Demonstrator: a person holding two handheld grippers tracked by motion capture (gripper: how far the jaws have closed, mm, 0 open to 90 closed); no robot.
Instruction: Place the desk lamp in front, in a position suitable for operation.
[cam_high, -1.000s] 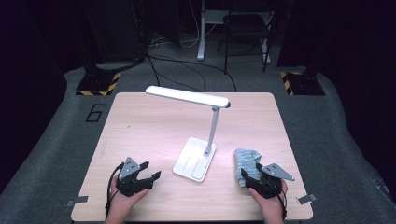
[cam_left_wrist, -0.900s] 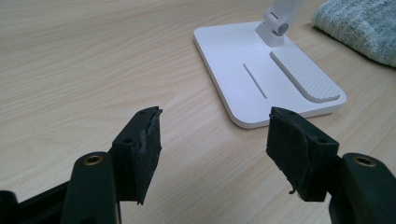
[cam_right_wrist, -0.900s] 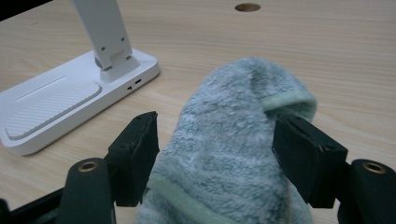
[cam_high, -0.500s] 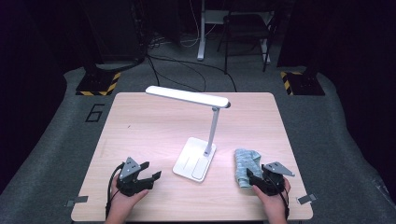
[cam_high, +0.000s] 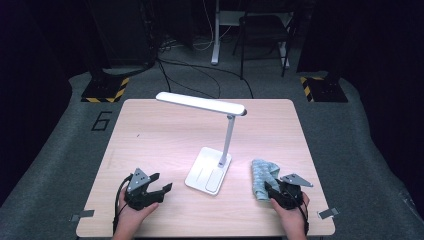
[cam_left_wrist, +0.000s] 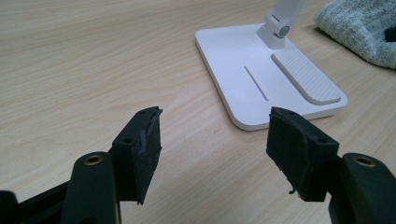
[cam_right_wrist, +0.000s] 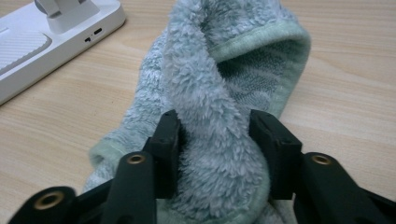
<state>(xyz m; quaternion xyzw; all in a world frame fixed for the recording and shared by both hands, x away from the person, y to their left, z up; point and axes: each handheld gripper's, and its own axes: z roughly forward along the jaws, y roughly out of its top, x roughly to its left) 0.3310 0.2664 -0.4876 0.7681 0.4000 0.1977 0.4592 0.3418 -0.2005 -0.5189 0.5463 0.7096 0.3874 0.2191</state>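
**Fluffy Cloth Gets a Pinch**

The right gripper (cam_high: 272, 191) had just been closing its black jaws, and a thick fold of the fluffy blue-green cloth (cam_right_wrist: 219, 93) sat squeezed between them. The cloth was soft and fuzzy with a smooth stitched edge. It lay bunched on the pale wooden table (cam_high: 165, 130), just beside the flat white base of the lamp (cam_high: 209, 170). The left gripper (cam_left_wrist: 212, 144) stood wide apart with nothing in it, low over the bare wood.
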